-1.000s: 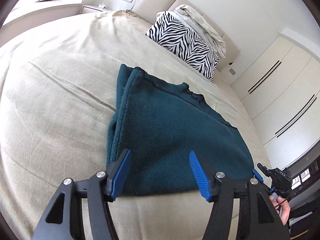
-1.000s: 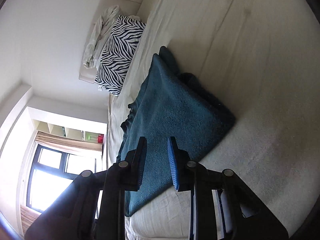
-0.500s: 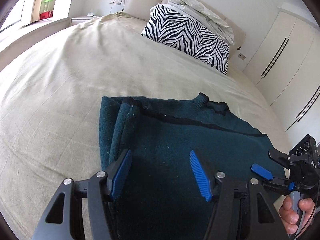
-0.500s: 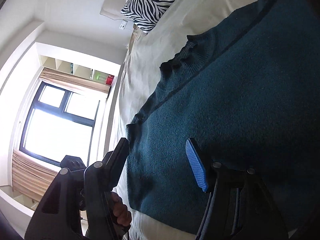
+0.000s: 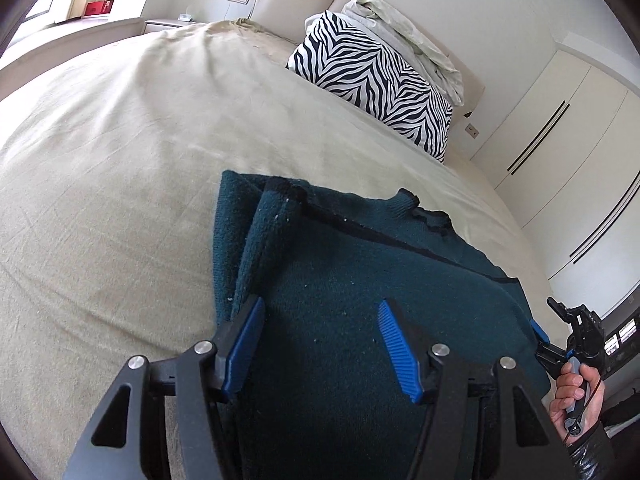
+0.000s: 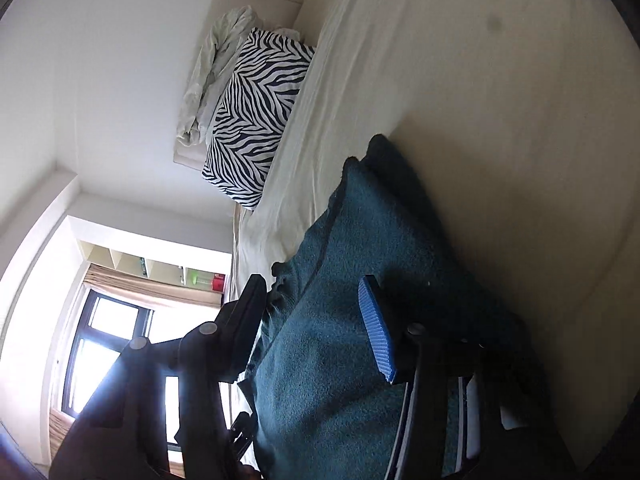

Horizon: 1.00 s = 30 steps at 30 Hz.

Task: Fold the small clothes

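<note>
Beige bed point(image 5: 120, 160) carries a dark teal sweater point(image 5: 360, 280), folded, lying flat, collar toward the zebra-print pillow point(image 5: 372, 80) at the headboard. Left gripper point(image 5: 322, 344) hovers over the sweater's near part, jaws apart, nothing clamped. Right gripper point(image 6: 316, 328) at the sweater's right edge: jaws apart, just been closing, fabric between them, not pinched.

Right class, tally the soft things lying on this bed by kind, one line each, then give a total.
Dark teal sweater: 1
Zebra-print pillow: 1
Crumpled pale bedding bundle behind the pillow: 1
Total: 3
</note>
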{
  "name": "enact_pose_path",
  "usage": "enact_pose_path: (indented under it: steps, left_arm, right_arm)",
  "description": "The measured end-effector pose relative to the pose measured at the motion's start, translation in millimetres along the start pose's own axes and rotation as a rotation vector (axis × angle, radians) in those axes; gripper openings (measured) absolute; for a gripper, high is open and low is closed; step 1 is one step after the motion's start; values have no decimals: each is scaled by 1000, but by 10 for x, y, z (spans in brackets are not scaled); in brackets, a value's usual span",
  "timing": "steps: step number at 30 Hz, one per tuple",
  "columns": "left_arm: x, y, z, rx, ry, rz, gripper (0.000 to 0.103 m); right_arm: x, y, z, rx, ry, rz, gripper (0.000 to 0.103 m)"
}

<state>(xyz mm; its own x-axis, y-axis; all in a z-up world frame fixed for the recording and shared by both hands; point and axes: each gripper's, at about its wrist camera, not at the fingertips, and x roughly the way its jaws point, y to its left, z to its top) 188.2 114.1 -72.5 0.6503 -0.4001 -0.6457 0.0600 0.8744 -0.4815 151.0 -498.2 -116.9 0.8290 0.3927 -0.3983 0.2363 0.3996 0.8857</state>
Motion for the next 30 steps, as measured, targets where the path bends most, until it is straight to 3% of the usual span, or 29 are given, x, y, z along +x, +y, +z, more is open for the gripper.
enact_pose_path:
  steps: [1,4,7,12,15,18,20,24,30]
  left_arm:
    - [-75,10,-7,-18,-7,0,63]
    - [-375,109,-67,-84,-56,47,79]
    - [-593,293,-185,-171,-60,21,79]
    - [-650,455,-368,-225,-3,-2,79]
    - [-636,455,-392,-255,15,-54,78]
    - [-614,388,-363,-243,30,-75,78]
    - [-501,366,-348,-236,80,-73,77]
    - [-398,367,-336,-243,106,-57,77]
    - [-316,378,-315,-258,143,-79,72]
  right_arm:
    - [-133,-49,3,1,-36,-24,49]
    - [-474,-215,-51,61,-79,-55,52]
    - [-760,-222,-187,41,-76,-33,56]
    - [-602,73,-576,-34,19,10,56]
    - [-459,326,-768,-81,122,59,56]
    - [-492,697,-955,-228,131,37,56]
    - [-520,879,-1027,-286,134,26,56]
    - [-559,1081,-1087,-321,131,42,56]
    - [-261,1066,-1265,-273,253,76,56]
